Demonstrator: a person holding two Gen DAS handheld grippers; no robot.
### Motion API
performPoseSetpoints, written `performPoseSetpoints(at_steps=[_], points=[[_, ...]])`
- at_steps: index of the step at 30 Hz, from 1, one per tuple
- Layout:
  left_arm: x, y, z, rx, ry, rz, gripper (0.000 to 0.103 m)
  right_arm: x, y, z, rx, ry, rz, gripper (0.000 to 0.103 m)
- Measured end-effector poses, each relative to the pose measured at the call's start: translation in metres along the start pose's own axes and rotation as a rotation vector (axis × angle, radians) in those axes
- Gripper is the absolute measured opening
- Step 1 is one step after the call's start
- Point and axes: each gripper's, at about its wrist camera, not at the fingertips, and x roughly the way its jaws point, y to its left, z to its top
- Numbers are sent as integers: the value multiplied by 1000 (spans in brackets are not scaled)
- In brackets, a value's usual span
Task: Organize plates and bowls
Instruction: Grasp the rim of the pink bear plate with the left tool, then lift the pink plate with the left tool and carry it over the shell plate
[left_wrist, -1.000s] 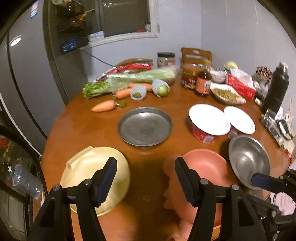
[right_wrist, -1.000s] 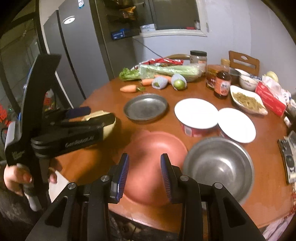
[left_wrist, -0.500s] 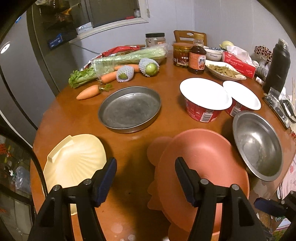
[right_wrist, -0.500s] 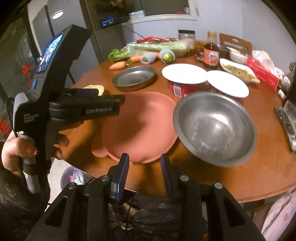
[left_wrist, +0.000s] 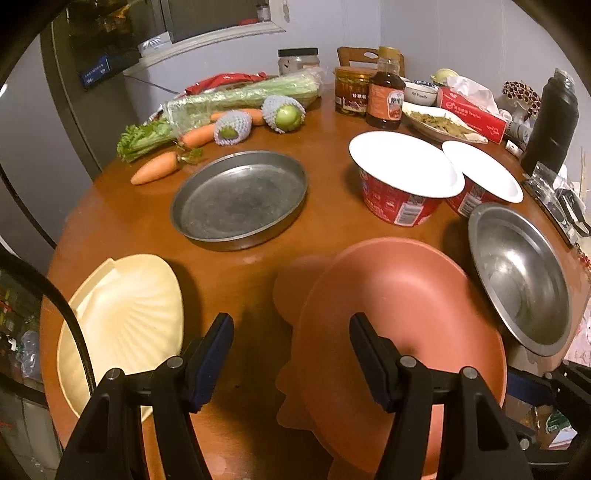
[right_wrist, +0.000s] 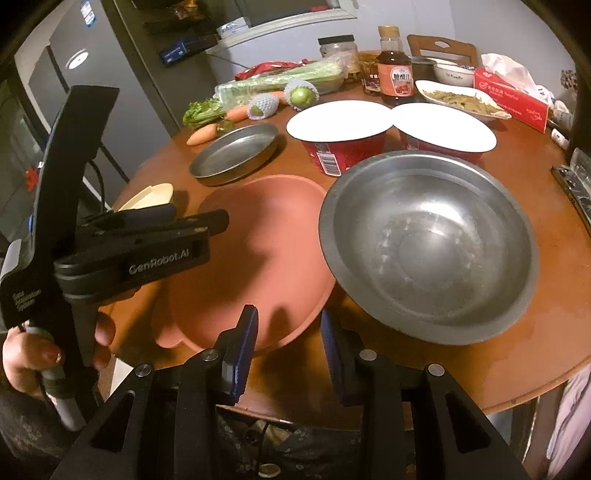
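A pink plate (left_wrist: 399, 314) with small ear tabs lies at the table's near edge, and a steel bowl (left_wrist: 517, 273) touches its right rim. To its left sits a cream shell-shaped plate (left_wrist: 125, 317); behind them stands a round steel pan (left_wrist: 240, 199). My left gripper (left_wrist: 291, 354) is open above the gap between the cream plate and the pink plate, holding nothing. My right gripper (right_wrist: 288, 347) hangs over the near rim of the pink plate (right_wrist: 255, 254), jaws narrowly apart and empty, beside the steel bowl (right_wrist: 428, 247). The left gripper (right_wrist: 195, 219) shows there too, held by a hand.
Two red instant-noodle tubs with white lids (left_wrist: 406, 177) stand behind the pink plate. Carrots, celery and netted fruit (left_wrist: 229, 125) lie at the back with jars, a sauce bottle (left_wrist: 384, 96), a food dish and a tissue box. A black flask (left_wrist: 554, 118) stands at the far right.
Both grippers have sunk toward the table, so the plates and bowl loom larger. The right gripper has come down to the pink plate's near rim. Neither jaw gap has changed.
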Motion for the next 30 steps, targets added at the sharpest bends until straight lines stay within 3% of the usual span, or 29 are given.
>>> performPoseSetpoints(at_steps=[2,4,19,30], points=[[4,-1,-2,0,12,-19,62,2,2,1,-12,-2,2,36],[6,-2,-4,-3,20,-37,50,3,5,2,-31,-5,4,36],[-28,6,-7,3,-51,-24,48,-9,42,9,-144,-62,54,35],[-33,31,-21,-57,-38,50,49,9,36,5,-119,7,47,36]])
